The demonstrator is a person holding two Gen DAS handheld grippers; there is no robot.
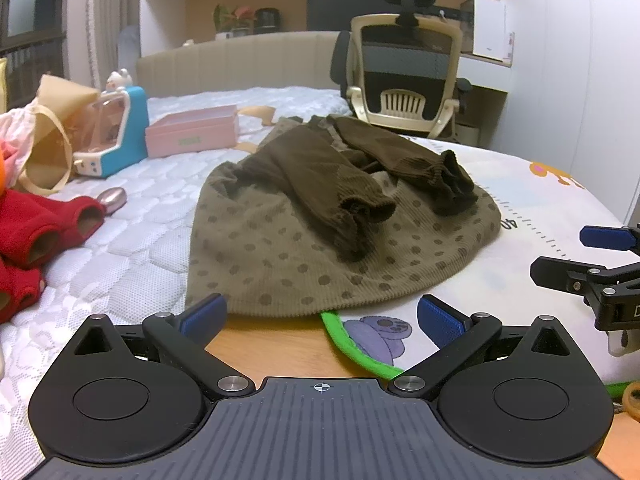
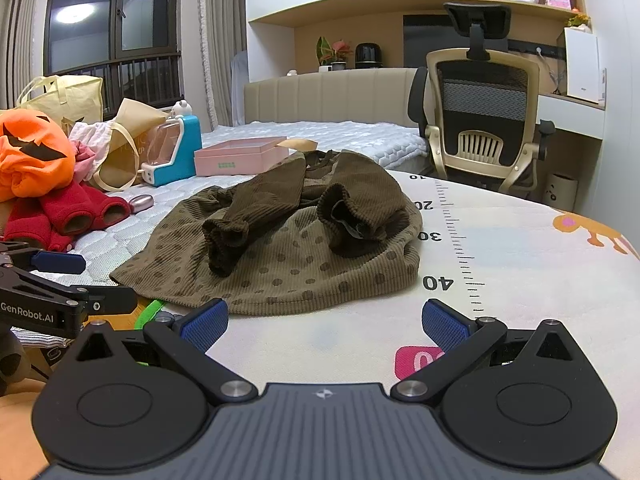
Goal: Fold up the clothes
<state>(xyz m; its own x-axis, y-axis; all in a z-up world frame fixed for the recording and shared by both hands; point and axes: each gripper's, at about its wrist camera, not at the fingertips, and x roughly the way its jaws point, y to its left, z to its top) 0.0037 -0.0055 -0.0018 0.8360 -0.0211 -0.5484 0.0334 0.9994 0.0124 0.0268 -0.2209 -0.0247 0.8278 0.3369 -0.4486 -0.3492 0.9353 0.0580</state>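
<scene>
- far left on the bed: a red garment (image 1: pixel 38 232) and an orange pumpkin costume (image 2: pixel 32 152) wait in a heap, apart from the work.
- left hand-held gripper (image 1: pixel 320 316): its blue pads are spread wide and hold nothing, poised just short of the near hem.
- centre: the olive polka-dot dress (image 1: pixel 320 240) lies on the bed where the quilted mattress cover (image 1: pixel 152 208) meets the printed play mat (image 2: pixel 500 248), hem toward the cameras; both dark brown sleeves (image 1: pixel 320 184) are already laid inward across the body (a bit rumpled at the cuffs).
- right hand-held gripper (image 2: pixel 324 320): also spread and empty, near the hem's right end.
- step in hand, as i judge it: sleeves are done, the lengthwise fold is not.
- next move likely calls for each gripper to pinch a hem corner and carry it up toward the neckline, keeping the sleeves tucked.
</scene>
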